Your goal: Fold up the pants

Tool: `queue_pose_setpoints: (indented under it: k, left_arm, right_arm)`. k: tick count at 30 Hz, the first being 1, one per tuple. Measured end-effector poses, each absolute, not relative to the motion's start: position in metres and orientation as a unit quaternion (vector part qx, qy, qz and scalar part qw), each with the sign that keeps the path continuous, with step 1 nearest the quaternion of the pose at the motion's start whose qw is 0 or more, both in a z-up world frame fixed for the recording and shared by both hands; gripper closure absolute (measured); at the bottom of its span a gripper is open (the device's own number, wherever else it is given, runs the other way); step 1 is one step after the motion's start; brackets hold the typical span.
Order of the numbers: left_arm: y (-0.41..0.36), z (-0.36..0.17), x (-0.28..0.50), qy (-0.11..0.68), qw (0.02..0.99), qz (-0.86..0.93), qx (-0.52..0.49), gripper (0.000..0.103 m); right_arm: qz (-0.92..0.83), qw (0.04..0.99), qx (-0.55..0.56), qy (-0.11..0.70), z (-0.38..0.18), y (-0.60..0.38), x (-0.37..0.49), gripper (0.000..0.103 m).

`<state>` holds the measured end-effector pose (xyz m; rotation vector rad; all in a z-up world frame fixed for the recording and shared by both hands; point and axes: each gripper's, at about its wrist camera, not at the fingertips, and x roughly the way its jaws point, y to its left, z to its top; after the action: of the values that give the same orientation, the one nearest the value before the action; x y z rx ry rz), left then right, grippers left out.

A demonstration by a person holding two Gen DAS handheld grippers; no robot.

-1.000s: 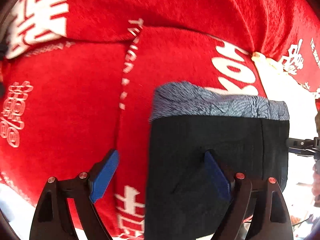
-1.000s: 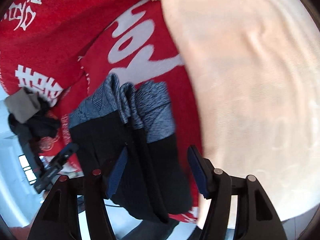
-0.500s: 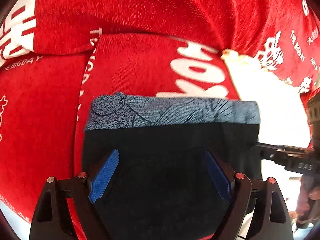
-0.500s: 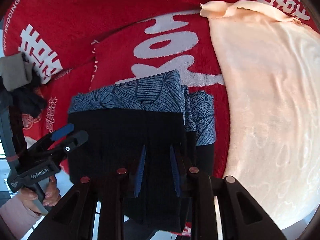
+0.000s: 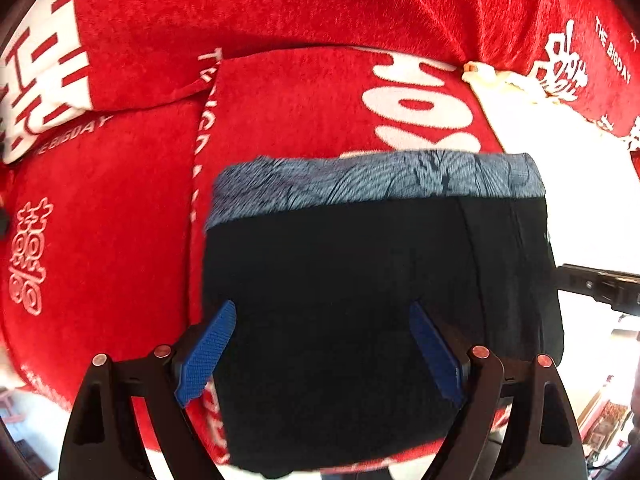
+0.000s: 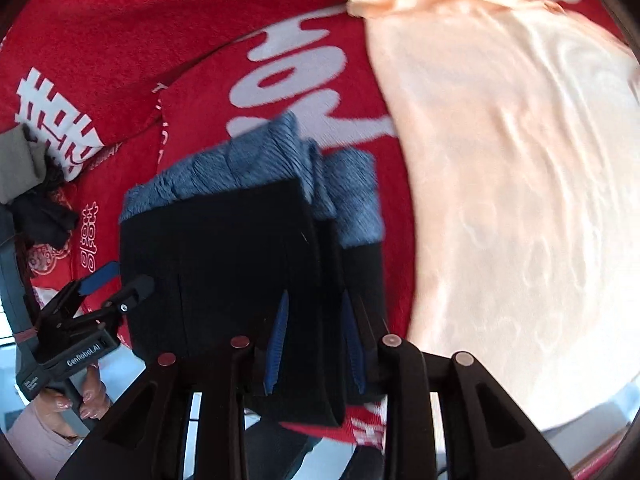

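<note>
The black pants (image 5: 360, 300) lie folded compact on the red cover (image 5: 120, 220) — right gripper (image 6: 316, 336) pinching their edge, left gripper (image 5: 320, 344) wide open above — likely needing release next.

A red cover (image 5: 320, 8) with white lettering drapes the furniture; a peach cloth (image 6: 500, 160) lies in bright light.

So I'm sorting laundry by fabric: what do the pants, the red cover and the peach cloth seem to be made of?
Pants: matte black woven or knit cloth with a blue-grey printed band, probably cotton blend.
Red cover: fuzzy nap, looks like plush or terry.
Peach cloth: smooth with a faint sheen and tone-on-tone pattern, maybe jacquard satin.
</note>
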<state>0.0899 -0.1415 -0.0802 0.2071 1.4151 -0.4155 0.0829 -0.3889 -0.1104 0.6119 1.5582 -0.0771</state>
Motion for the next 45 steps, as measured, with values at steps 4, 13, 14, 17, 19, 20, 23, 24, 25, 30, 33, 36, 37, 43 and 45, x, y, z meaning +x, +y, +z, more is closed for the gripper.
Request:
queue_pose_setpoints:
  k: [4, 13, 14, 17, 19, 20, 23, 24, 25, 30, 33, 36, 37, 43, 45]
  left_arm:
    - [-0.136, -0.067, 0.080, 0.656, 0.727, -0.182, 0.092, 0.014]
    - [-0.129, -0.030, 0.060, 0.666, 0.718, -0.177, 0.094, 0.014]
    - [-0.127, -0.025, 0.058, 0.667, 0.717, -0.178, 0.094, 0.014]
    - [-0.121, -0.015, 0.055, 0.667, 0.717, -0.177, 0.096, 0.014]
    - [-0.116, -0.010, 0.053, 0.669, 0.716, -0.172, 0.097, 0.014]
    - [-0.113, -0.008, 0.053, 0.671, 0.716, -0.168, 0.096, 0.014]
    - [-0.108, -0.003, 0.050, 0.674, 0.714, -0.165, 0.096, 0.014]
    - [-0.106, -0.002, 0.049, 0.674, 0.714, -0.164, 0.096, 0.014]
    - [-0.105, -0.001, 0.047, 0.675, 0.713, -0.164, 0.097, 0.014]
    - [-0.101, 0.008, 0.041, 0.674, 0.714, -0.163, 0.095, 0.012]
    - [-0.100, 0.012, 0.039, 0.671, 0.717, -0.160, 0.097, 0.000]
    - [-0.102, 0.014, 0.038, 0.671, 0.715, -0.164, 0.102, 0.000]
    - [-0.102, 0.015, 0.038, 0.671, 0.716, -0.163, 0.105, 0.000]
    - [-0.101, 0.022, 0.038, 0.669, 0.720, -0.153, 0.102, 0.000]
    - [-0.101, 0.023, 0.039, 0.668, 0.722, -0.149, 0.101, 0.000]
  right_arm:
    - [-0.053, 0.653, 0.264, 0.708, -0.097, -0.389, 0.058, 0.061]
    - [-0.068, 0.638, 0.260, 0.722, -0.061, -0.364, 0.029, 0.037]
    - [-0.068, 0.637, 0.260, 0.722, -0.057, -0.361, 0.028, 0.037]
    - [-0.068, 0.638, 0.260, 0.722, -0.047, -0.351, 0.026, 0.033]
    - [-0.065, 0.641, 0.257, 0.720, -0.039, -0.345, 0.026, 0.030]
    - [-0.064, 0.643, 0.256, 0.719, -0.037, -0.342, 0.026, 0.030]
    - [-0.059, 0.647, 0.247, 0.719, -0.028, -0.331, 0.030, 0.027]
    - [-0.058, 0.649, 0.244, 0.718, -0.026, -0.328, 0.031, 0.027]
    - [-0.058, 0.650, 0.243, 0.718, -0.022, -0.325, 0.032, 0.027]
    - [-0.049, 0.664, 0.235, 0.708, -0.007, -0.313, 0.041, 0.027]
    - [-0.049, 0.676, 0.227, 0.699, 0.003, -0.307, 0.045, 0.022]
    - [-0.054, 0.686, 0.218, 0.692, 0.009, -0.304, 0.048, 0.016]
    - [-0.057, 0.691, 0.214, 0.689, 0.011, -0.303, 0.049, 0.011]
    - [-0.080, 0.707, 0.175, 0.680, 0.020, -0.299, 0.051, 0.000]
    - [-0.081, 0.703, 0.174, 0.685, 0.019, -0.298, 0.052, 0.000]
